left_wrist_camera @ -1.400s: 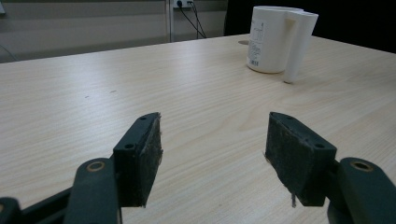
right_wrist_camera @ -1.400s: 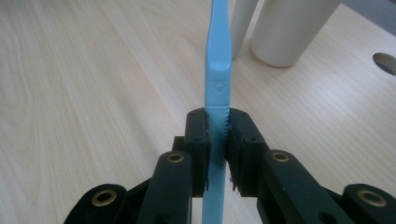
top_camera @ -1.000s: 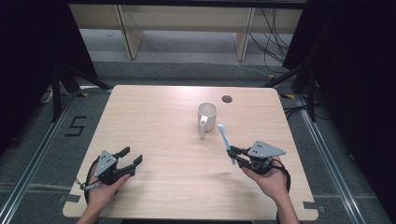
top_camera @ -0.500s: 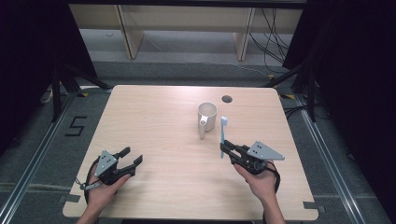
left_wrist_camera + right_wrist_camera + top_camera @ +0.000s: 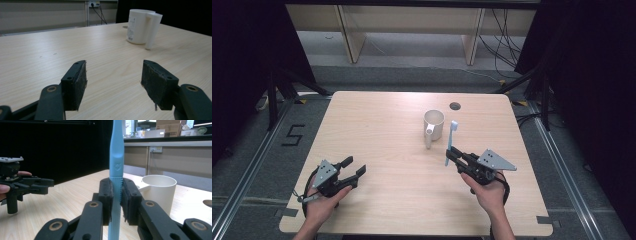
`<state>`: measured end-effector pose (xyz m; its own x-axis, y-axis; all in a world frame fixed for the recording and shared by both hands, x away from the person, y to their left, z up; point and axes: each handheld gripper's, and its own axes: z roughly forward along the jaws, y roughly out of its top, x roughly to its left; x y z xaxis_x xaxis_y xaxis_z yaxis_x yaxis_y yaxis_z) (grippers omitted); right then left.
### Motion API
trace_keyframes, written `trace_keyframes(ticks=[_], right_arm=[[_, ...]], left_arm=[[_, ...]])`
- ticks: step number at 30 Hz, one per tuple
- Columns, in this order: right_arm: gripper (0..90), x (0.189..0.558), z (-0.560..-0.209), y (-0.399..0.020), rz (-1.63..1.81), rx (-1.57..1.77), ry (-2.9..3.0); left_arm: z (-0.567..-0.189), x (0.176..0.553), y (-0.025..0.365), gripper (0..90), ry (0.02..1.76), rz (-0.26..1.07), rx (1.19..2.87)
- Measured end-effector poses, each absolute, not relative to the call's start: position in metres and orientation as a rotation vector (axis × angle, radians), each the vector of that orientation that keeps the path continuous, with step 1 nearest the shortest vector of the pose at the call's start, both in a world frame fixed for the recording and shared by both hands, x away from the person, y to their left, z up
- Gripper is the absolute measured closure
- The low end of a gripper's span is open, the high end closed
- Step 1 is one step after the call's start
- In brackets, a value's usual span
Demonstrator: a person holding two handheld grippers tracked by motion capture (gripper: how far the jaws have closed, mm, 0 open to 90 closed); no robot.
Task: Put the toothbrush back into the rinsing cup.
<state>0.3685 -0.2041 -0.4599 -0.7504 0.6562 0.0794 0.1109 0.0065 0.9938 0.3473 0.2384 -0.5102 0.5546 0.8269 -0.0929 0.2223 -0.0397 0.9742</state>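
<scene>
right gripper holds a blue toothbrush upright beside the white mug.

the right gripper's jaws are clamped tight on the toothbrush's ribbed handle, its head up and just right of the mug, which stands with its handle toward the person on the wooden surface. the left gripper rests low at the near left of the surface, well apart from the mug, jaws spread wide with nothing between them.

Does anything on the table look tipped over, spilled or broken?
Nothing stands out. The white mug stands upright on the table, and the right gripper holds the blue toothbrush upright beside it. No spill shows.
</scene>
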Motion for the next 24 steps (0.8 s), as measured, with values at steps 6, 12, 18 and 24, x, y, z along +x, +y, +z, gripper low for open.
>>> trace_keyframes(ticks=[6,12,18,24], right_arm=[[79.4,0.368,-0.459,-0.197,1.792,0.781,1.891],[79.4,0.365,-0.456,-0.191,1.794,0.778,1.898],[79.4,0.366,-0.455,-0.183,1.788,0.763,1.923],[79.4,0.368,-0.458,-0.172,1.791,0.751,1.958]], left_arm=[[-0.496,0.35,0.227,36.1,0.873,0.579,1.553],[-0.48,0.352,0.21,36.1,0.805,0.552,1.548],[-0.464,0.354,0.194,36.8,0.755,0.504,1.546],[-0.451,0.356,0.177,37.6,0.69,0.478,1.562]])
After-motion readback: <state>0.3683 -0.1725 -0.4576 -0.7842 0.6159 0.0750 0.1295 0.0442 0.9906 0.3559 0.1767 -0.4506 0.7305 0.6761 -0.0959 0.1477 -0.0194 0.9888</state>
